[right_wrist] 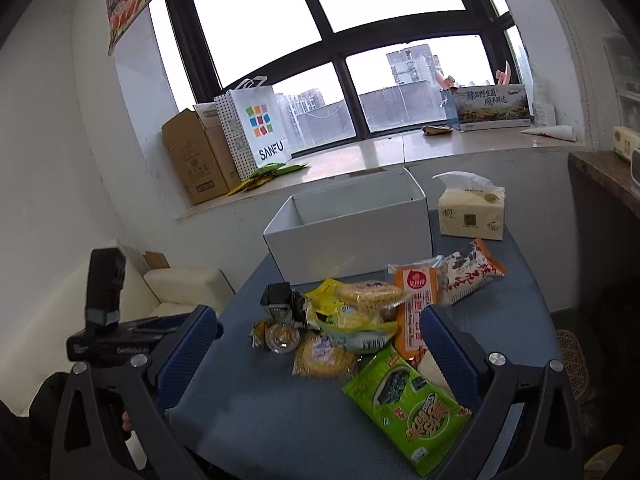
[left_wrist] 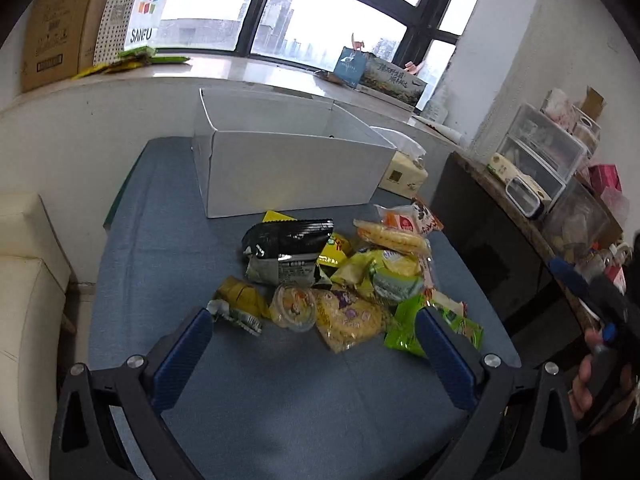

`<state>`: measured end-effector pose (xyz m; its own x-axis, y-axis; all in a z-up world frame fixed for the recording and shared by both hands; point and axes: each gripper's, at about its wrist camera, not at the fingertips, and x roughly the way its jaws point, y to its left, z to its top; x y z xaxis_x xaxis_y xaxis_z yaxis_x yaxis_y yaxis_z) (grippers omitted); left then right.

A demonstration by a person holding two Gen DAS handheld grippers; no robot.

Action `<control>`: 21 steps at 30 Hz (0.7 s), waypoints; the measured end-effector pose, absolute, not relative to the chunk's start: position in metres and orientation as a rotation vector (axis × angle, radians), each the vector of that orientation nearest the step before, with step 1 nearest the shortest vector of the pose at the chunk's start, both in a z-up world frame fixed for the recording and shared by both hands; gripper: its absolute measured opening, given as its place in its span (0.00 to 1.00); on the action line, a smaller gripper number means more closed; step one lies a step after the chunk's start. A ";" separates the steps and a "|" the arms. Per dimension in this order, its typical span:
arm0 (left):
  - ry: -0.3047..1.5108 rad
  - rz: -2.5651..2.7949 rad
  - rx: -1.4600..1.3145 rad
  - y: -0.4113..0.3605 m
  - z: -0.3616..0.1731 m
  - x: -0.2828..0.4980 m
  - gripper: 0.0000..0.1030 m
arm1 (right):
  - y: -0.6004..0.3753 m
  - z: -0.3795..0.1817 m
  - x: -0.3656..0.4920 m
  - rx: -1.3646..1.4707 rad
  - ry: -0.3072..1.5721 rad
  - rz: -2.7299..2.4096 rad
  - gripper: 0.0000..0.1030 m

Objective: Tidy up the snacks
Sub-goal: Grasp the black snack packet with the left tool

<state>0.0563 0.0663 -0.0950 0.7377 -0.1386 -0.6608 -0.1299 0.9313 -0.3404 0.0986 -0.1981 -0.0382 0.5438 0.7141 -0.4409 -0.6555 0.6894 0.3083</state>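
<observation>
A heap of snack packets (left_wrist: pixel 344 272) (right_wrist: pixel 352 320) lies on the blue table top (left_wrist: pixel 180 248) (right_wrist: pixel 280 412). It includes a black bag (left_wrist: pixel 288 248), a clear cup (left_wrist: pixel 294 306), an orange pack (right_wrist: pixel 414 312) and a green seaweed pack (right_wrist: pixel 404 404). Behind the heap stands an open white box (left_wrist: pixel 288 168) (right_wrist: pixel 352 236). My left gripper (left_wrist: pixel 316 344) hovers open just short of the heap, nothing between its fingers. My right gripper (right_wrist: pixel 320 352) is open too, low over the near side of the heap, its right finger (right_wrist: pixel 452 356) beside the seaweed pack.
A tissue pack (right_wrist: pixel 472 212) sits right of the box. A cream sofa (left_wrist: pixel 28 288) is left of the table, a dark cabinet (left_wrist: pixel 492 248) with clear drawers (left_wrist: pixel 540 148) right. Cardboard boxes (right_wrist: pixel 196 156) and a shopping bag (right_wrist: pixel 256 128) stand on the windowsill.
</observation>
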 end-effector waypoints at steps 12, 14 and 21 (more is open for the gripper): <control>0.941 0.054 -0.385 0.087 -0.155 0.163 1.00 | -0.204 -0.040 0.097 0.119 0.579 0.804 1.00; 0.949 0.022 -0.405 0.091 -0.162 0.170 0.98 | -0.205 -0.040 0.098 0.122 0.579 0.802 1.00; 0.817 0.028 -0.345 0.098 -0.141 0.147 0.58 | -0.209 -0.047 0.103 0.091 0.605 0.780 1.00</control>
<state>0.1465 0.0976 -0.1410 0.6869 -0.1072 -0.7188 -0.1565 0.9440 -0.2904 0.1031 -0.2095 -0.0470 0.5513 0.6841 -0.4775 -0.6332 0.7158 0.2945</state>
